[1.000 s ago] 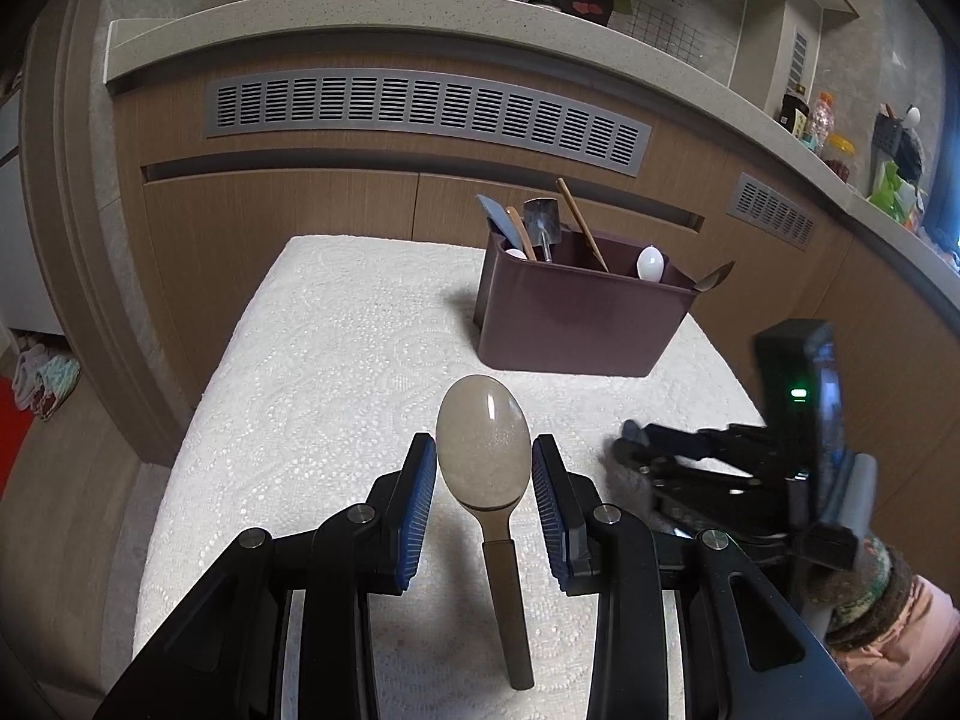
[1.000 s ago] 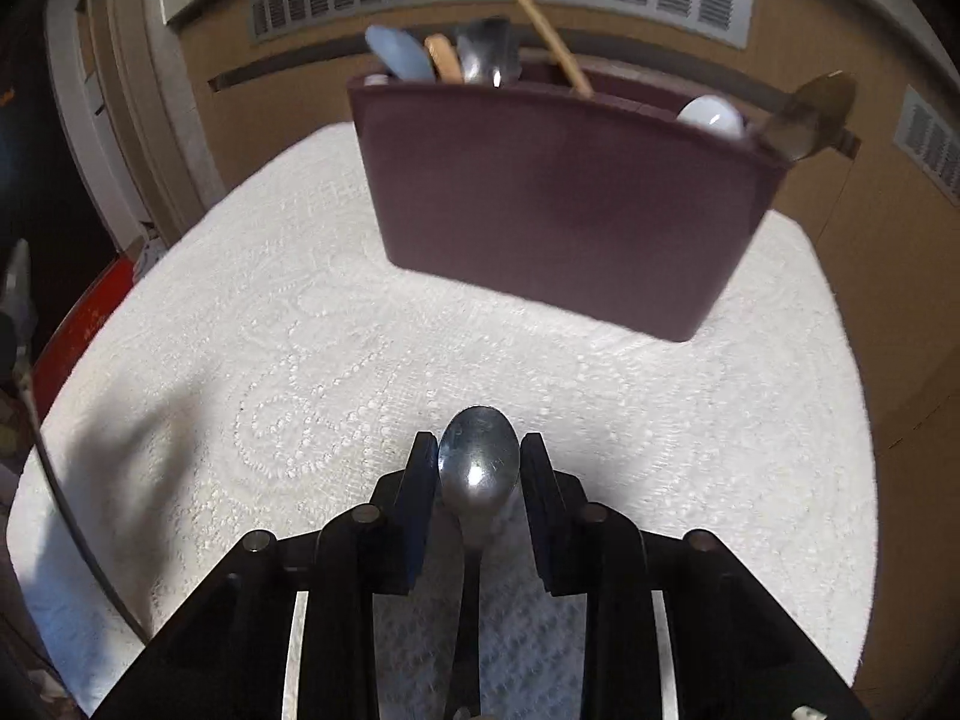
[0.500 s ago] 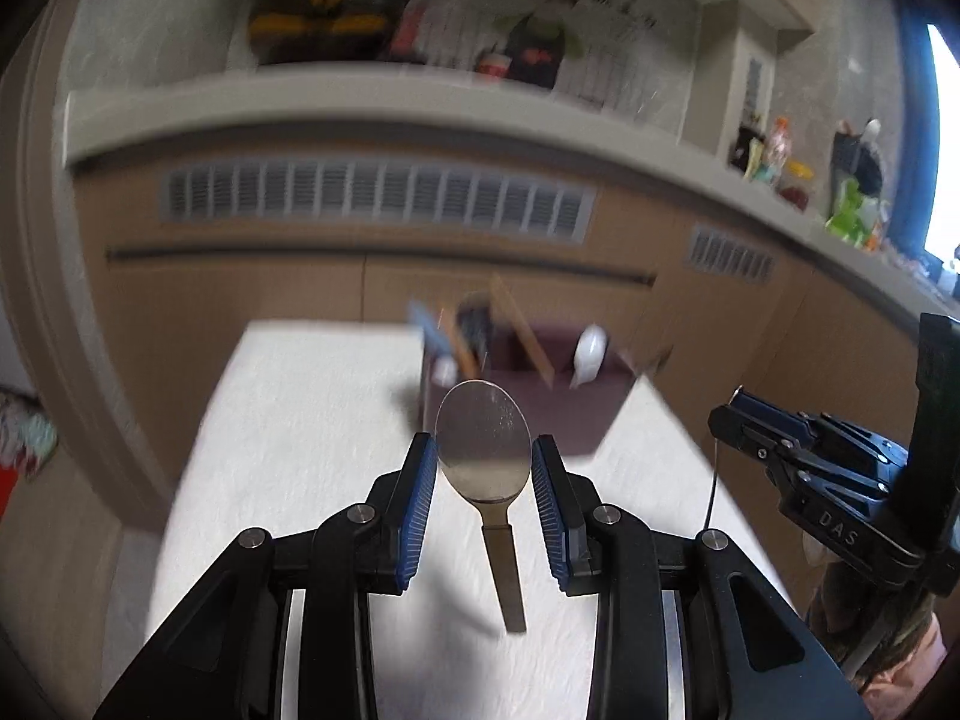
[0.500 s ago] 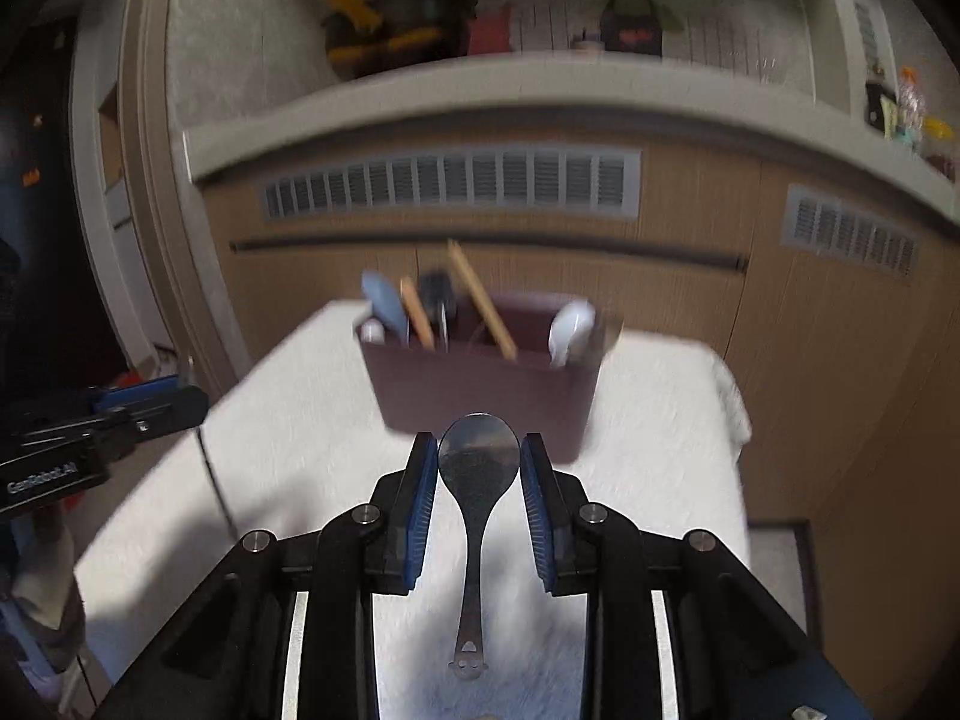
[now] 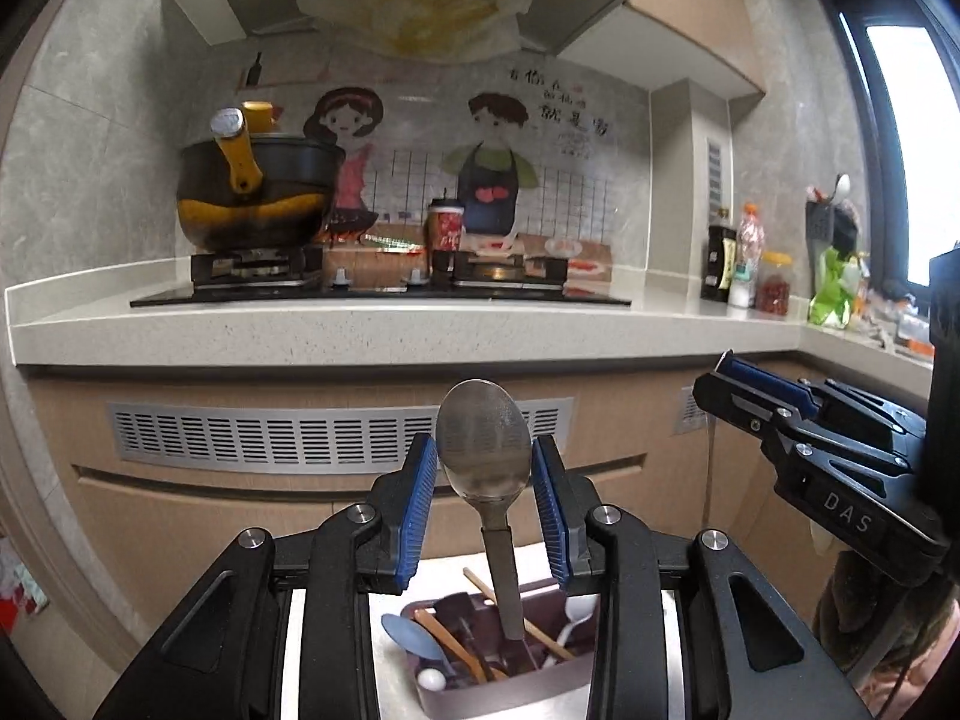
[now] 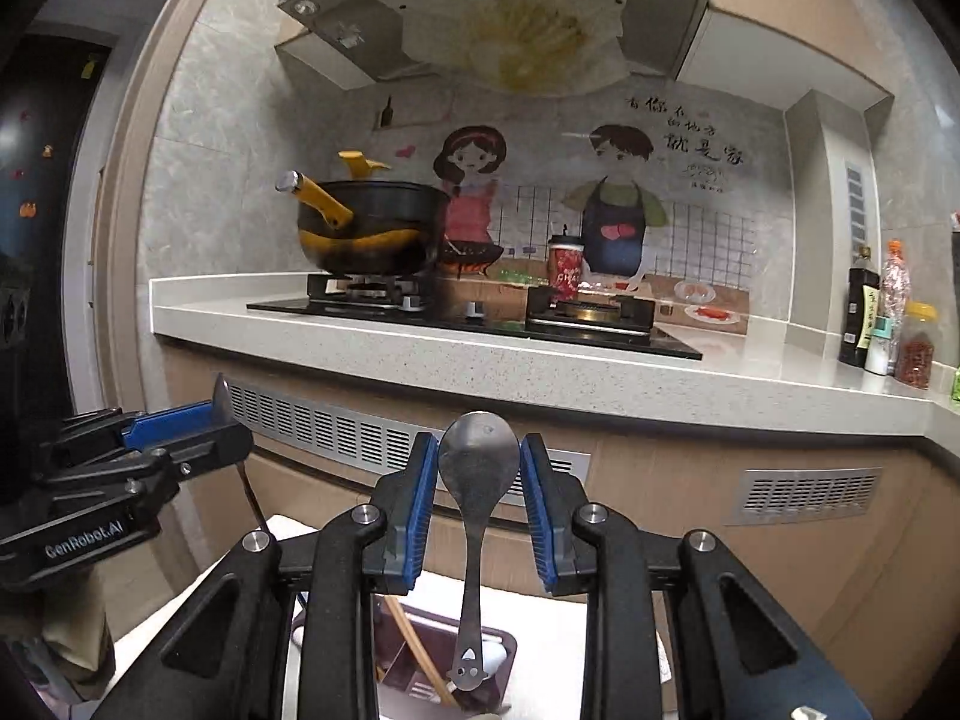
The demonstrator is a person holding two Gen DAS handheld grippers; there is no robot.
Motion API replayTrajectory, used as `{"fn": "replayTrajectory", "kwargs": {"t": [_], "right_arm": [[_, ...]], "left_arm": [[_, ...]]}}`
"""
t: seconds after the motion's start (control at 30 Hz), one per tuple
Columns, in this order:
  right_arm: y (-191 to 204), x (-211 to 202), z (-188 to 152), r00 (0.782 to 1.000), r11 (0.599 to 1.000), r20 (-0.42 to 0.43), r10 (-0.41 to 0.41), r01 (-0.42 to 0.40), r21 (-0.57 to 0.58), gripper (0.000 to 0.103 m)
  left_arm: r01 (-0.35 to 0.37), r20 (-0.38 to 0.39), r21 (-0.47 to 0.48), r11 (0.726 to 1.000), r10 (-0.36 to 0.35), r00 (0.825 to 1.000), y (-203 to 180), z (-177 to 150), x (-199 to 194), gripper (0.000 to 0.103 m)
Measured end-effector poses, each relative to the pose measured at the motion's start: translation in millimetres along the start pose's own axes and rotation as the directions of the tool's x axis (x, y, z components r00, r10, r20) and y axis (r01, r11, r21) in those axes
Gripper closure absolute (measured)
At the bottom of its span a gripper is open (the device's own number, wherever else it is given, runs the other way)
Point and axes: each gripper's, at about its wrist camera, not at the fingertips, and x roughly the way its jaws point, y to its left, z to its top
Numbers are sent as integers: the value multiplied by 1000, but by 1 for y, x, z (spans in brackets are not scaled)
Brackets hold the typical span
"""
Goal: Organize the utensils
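Note:
My left gripper (image 5: 483, 480) is shut on the bowl of a large metal spoon (image 5: 485, 450), whose dark handle hangs down over the maroon utensil holder (image 5: 510, 693). My right gripper (image 6: 478, 483) is shut on the bowl of a smaller steel spoon (image 6: 478, 462); its handle, with a small face-shaped end, dangles over the same maroon utensil holder (image 6: 507, 645). The holder contains a blue spoon (image 5: 408, 636), wooden sticks and a white spoon. Each gripper shows in the other's view: the right gripper (image 5: 729, 381) at the right, the left gripper (image 6: 219, 414) at the left.
Behind stands a kitchen counter (image 5: 390, 324) with a gas hob, a black and yellow pot (image 5: 258, 192) and a red cup (image 5: 444, 228). Bottles and jars (image 5: 744, 270) sit at the counter's right end. Under the holder lies a white lace tablecloth (image 6: 540, 660).
Both grippers have risen well above the table with their spoons, tilting up toward level. The holder has dropped to the bottom of both views and the stove counter has come into sight.

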Motion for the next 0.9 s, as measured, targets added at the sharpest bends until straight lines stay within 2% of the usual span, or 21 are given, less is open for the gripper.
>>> {"fn": "replayTrajectory", "kwargs": {"t": [0.33, 0.5, 0.57, 0.63, 0.67, 0.7, 0.83, 0.87, 0.9], "right_arm": [[0, 52, -44, 993, 999, -118, 23, -19, 36, 77], [3, 75, -75, 978, 997, -205, 44, -31, 65, 77], [4, 86, -88, 964, 996, -259, 68, -48, 80, 76], [4, 98, -101, 936, 991, -335, 110, -78, 106, 70], [2, 102, -107, 921, 989, -370, 121, -81, 123, 53], [0, 104, -112, 919, 989, -381, 104, -56, 134, 46], [-10, 87, -117, 926, 990, -373, 55, -2, 142, 40], [-11, 76, -116, 933, 991, -357, 42, 7, 135, 36], [-12, 66, -115, 939, 992, -343, 28, 17, 128, 28]], "left_arm": [[-4, -103, -17, 1000, 2, 995, 10, -34, 48, 69], [-3, -186, -38, 999, -4, 983, 10, -61, 74, 69], [8, -240, -44, 999, -19, 971, 10, -73, 87, 67], [16, -281, -64, 998, -34, 959, 12, -83, 101, 60], [15, -299, -76, 997, -37, 954, 14, -89, 106, 53], [9, -312, -90, 996, -36, 950, 17, -93, 110, 50], [-20, -308, -133, 991, -22, 951, 24, -100, 94, 50], [-35, -296, -139, 990, -8, 955, 25, -100, 84, 47], [-55, -285, -141, 988, 13, 958, 25, -101, 73, 40]]}}
